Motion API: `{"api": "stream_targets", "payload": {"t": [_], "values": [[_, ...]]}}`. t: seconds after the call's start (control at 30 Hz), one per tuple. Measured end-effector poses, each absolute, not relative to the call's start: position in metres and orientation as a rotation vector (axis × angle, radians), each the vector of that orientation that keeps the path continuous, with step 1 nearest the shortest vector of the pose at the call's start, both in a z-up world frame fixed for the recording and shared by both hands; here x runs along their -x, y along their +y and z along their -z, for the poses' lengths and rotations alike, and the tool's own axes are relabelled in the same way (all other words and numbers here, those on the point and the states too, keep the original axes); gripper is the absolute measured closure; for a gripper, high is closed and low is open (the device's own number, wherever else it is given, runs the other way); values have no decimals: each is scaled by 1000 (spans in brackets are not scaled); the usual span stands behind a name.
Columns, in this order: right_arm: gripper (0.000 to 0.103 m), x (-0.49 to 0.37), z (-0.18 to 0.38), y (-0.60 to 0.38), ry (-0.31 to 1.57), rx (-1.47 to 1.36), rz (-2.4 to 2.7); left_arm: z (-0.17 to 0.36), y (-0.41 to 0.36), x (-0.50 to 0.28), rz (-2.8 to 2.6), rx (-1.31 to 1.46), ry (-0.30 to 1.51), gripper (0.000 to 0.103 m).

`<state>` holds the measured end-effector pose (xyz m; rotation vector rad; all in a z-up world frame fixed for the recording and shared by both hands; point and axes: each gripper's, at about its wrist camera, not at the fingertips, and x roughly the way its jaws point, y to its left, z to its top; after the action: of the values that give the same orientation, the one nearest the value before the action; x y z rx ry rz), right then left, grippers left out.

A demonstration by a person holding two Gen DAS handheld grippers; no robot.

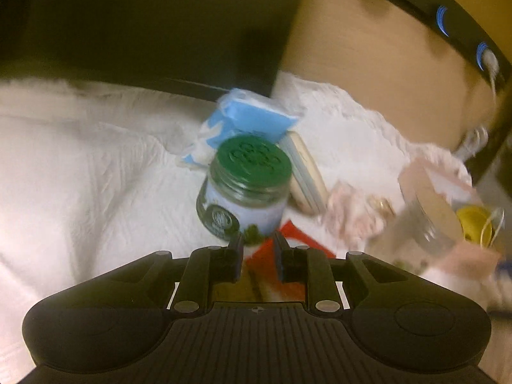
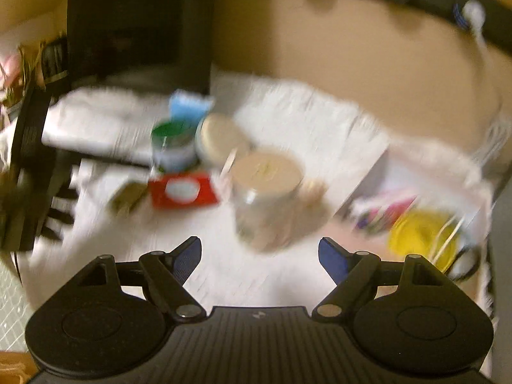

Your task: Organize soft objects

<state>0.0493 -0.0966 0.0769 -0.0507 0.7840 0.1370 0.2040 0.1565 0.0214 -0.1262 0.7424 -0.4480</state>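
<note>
A green lid (image 1: 255,162) tops the clear jar (image 1: 241,206) with its pale blue label, all on a white textured cloth (image 1: 80,176). Behind the jar there's a blue-and-white packet (image 1: 246,118); right beside it a cream round tin (image 1: 307,176), and in front a red packet with a white oval (image 2: 183,190). Right of the jar: a beige-lidded clear jar (image 2: 267,198), then a yellow disc (image 2: 422,240).

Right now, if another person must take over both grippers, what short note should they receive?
Left gripper: jaws narrow, nothing clearly held.
Right gripper: open wide, empty.
On the white cloth: green-lid jar, clear jar with tan lid, round tin, red packet, blue-and-white packet, pinkish soft thing.
Done: nothing looks sorted yet.
Left: gather the soft things; the pictures are blurred, so check first.
</note>
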Motion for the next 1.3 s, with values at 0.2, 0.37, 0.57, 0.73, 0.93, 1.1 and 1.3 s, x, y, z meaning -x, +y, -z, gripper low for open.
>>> {"api": "stream_targets", "payload": {"t": [0.2, 0.37, 0.57, 0.73, 0.93, 1.1, 1.3], "values": [[22, -42, -49, -91, 844, 103, -128, 6, 170, -219, 520, 270, 866, 80], [22, -45, -29, -107, 876, 34, -56, 12, 181, -192, 588, 367, 906, 80], [22, -55, -10, -124, 882, -48, 28, 6, 173, -156, 650, 328, 913, 80], [22, -58, 4, -132, 888, -61, 70, -7, 170, -130, 626, 216, 852, 80], [17, -56, 19, -134, 889, -41, 84, -23, 159, -109, 559, 23, 763, 80], [10, -50, 24, -136, 851, -51, 98, -25, 135, -107, 563, -101, 733, 80], [1, -41, 31, -138, 808, -53, 111, -5, 103, -106, 539, -261, 764, 78]]}}
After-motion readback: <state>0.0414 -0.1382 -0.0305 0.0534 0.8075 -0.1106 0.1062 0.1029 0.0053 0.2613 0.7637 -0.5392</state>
